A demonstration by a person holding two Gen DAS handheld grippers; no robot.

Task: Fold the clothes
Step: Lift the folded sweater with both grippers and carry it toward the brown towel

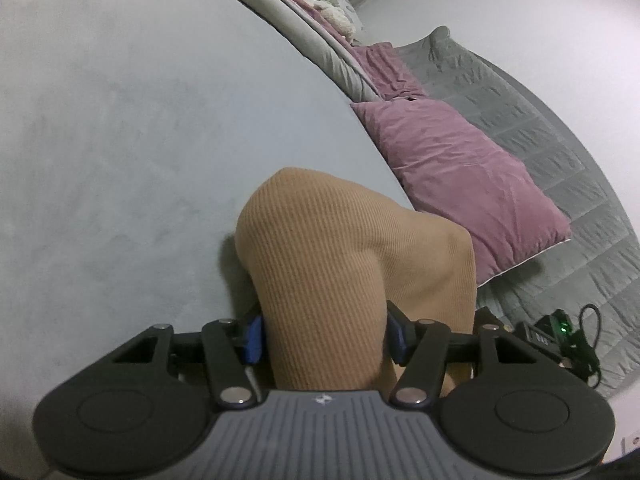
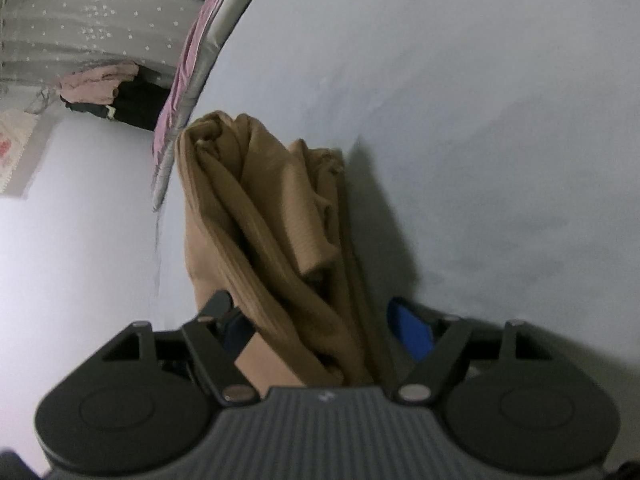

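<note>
A tan ribbed garment (image 1: pixel 340 264) bulges up between the fingers of my left gripper (image 1: pixel 325 339). Both blue pads (image 1: pixel 254 340) press against its sides, so this gripper is shut on the cloth. In the right wrist view the same tan garment (image 2: pixel 272 216) runs in bunched folds from a pale blue-grey surface (image 2: pixel 460 120) back between the fingers of my right gripper (image 2: pixel 320 332). It drapes over the left finger (image 2: pixel 218 304). The right blue pad (image 2: pixel 412 332) stands apart from the cloth with a dark gap beside it, so this gripper is open.
A purple pillow (image 1: pixel 460 176) lies on a grey quilt (image 1: pixel 560 152) right of the garment. A black device with a green light (image 1: pixel 556 332) and cable sits on the quilt. A starred grey curtain (image 2: pixel 100 20) and heaped clothes (image 2: pixel 104 92) are at the far left.
</note>
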